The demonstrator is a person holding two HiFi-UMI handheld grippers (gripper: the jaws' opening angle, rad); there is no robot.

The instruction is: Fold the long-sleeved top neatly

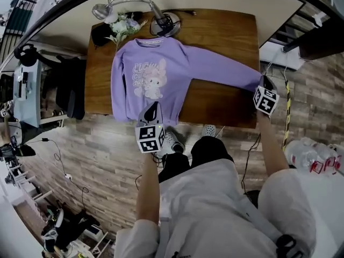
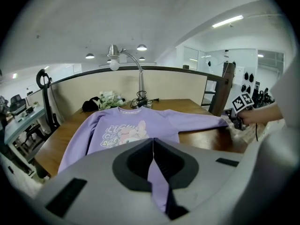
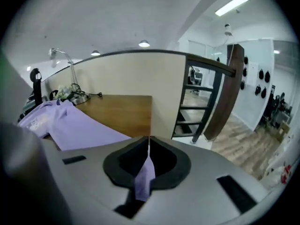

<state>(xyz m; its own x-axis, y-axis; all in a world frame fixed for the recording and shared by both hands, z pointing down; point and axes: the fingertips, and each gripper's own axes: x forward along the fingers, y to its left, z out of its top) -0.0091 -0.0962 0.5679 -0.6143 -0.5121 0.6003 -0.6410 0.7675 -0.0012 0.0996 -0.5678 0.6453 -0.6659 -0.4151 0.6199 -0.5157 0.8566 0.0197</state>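
Clamping the purple top (image 1: 173, 69), the left gripper (image 1: 152, 112) pinches its six o'clock hem, the right gripper (image 1: 264, 83) its three o'clock cuff.

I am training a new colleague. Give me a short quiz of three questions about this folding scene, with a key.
1. True or false: the right gripper is open and empty.
2. Which part of the purple long-sleeved top with a rabbit print does the left gripper pinch? A. collar B. bottom hem C. shoulder
3. Fill in: the silver desk lamp stands at the ___ edge of the brown wooden table, as seen from the person.
Key: 1 false, it is shut on the sleeve cuff. 2 B. 3 far.
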